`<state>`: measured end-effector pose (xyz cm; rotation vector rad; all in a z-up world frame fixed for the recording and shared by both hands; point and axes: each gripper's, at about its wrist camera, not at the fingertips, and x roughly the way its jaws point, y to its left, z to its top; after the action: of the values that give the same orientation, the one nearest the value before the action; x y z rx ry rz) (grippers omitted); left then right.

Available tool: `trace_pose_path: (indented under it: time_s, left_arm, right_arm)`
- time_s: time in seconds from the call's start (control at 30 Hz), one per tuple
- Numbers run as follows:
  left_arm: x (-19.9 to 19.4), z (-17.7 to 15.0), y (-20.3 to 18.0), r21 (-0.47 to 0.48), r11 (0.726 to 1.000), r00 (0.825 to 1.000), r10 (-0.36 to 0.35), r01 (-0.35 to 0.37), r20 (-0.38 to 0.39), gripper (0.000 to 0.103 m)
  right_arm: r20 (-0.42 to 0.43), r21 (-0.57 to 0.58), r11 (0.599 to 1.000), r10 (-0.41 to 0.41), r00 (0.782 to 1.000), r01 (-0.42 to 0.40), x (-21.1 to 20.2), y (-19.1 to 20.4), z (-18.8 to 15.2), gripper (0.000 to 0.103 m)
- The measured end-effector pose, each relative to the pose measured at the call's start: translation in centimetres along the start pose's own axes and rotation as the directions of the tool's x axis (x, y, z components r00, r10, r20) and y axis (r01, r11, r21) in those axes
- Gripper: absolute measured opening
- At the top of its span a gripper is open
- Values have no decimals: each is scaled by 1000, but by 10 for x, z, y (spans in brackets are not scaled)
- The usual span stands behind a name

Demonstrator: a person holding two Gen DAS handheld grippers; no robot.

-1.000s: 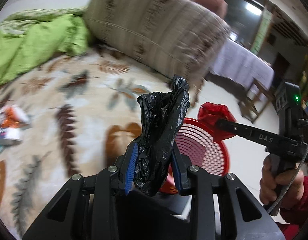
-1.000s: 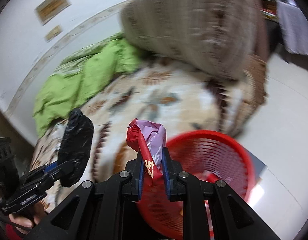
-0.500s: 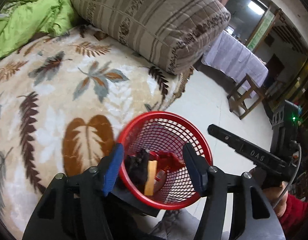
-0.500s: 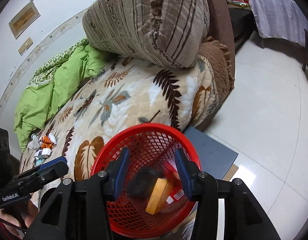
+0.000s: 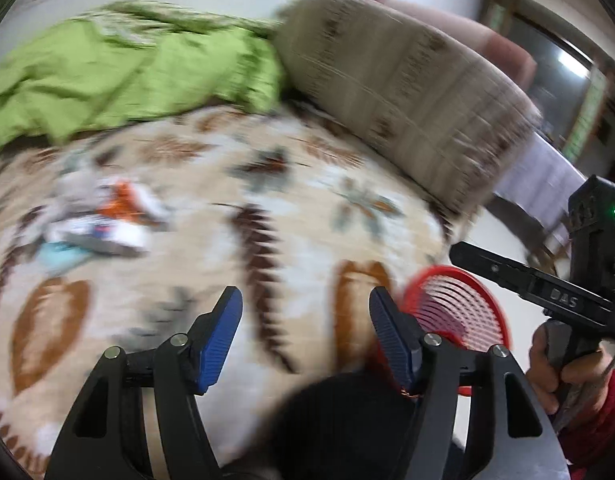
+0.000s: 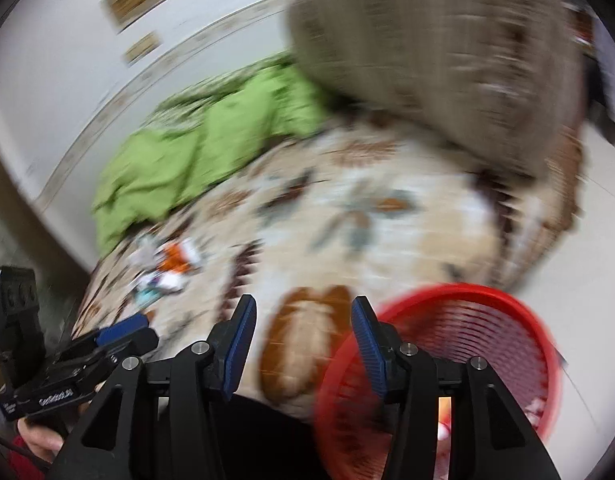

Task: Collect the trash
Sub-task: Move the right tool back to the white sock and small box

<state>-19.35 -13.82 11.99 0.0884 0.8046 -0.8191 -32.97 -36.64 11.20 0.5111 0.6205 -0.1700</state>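
Observation:
Both views are blurred by motion. My left gripper [image 5: 305,300] hangs over the leaf-patterned blanket, its jaws opening with nothing between them. My right gripper [image 6: 301,308] is likewise opening and empty, and it shows at the right of the left wrist view as the right gripper [image 5: 487,264]. The red mesh basket [image 6: 487,344] stands at the lower right beside the bed; in the left wrist view the basket [image 5: 455,304] lies behind the right finger. A small pile of trash [image 5: 103,224], white, orange and pale blue wrappers, lies on the blanket at the left, seen too as the trash pile [image 6: 167,268].
A green quilt [image 5: 119,68] is bunched at the back of the bed. A large striped pillow [image 5: 399,92] leans at the back right. The pale tiled floor [image 6: 579,248] runs along the right. A hand in a red sleeve [image 5: 595,412] holds the right gripper.
Both grippers were shut on trash, the left on a black bag, the right on a red wrapper. They opened over the basket and dropped it in. Both views have since swung left toward the blanket.

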Motion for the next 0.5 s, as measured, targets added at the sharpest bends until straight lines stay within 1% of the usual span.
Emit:
trace_pose_path:
  time_s: [0.03,0.1,0.13,0.2,0.23,0.27,0.33,0.37,0.43,0.5]
  left_arm:
    - [-3,0,13,-16,999,1000,28,-28,10,65]
    - [-13,0,43,-50,992,992,121,-119,38,65]
    - [-16,-1,60,-71,983,984,172,-169,45,65]
    - [-21,-3,91,-121,966,970,238,-230,53,65]
    - [-23,-4,107,-148,954,961,271,-261,58,65]
    - [-23,-5,123,-171,939,949,310,-297,55,65]
    - [-22,-9,151,-214,917,935,352,-336,39,65]
    - [-21,-12,165,-243,908,933,359,-341,32,65]
    - [-19,-18,190,-303,888,930,368,-345,20,65]
    - [-16,-22,209,-340,871,925,379,-356,4,65]
  right_arm:
    - [-19,-28,999,26,999,-27,10,13,4,58]
    - [-69,-85,993,82,994,-88,36,44,12,59]
    - [-88,-106,989,98,991,-107,45,55,13,59]
    - [-126,-161,975,131,983,-150,70,83,17,59]
    - [-138,-182,970,138,981,-163,78,93,17,59]
    - [-171,-222,958,145,975,-181,94,109,18,59]
    - [-213,-275,938,156,965,-212,118,132,19,59]
    - [-245,-303,924,161,956,-233,137,147,20,59]
    - [-291,-325,908,170,942,-264,162,163,21,59]
    - [-325,-364,886,169,931,-288,189,182,23,59]
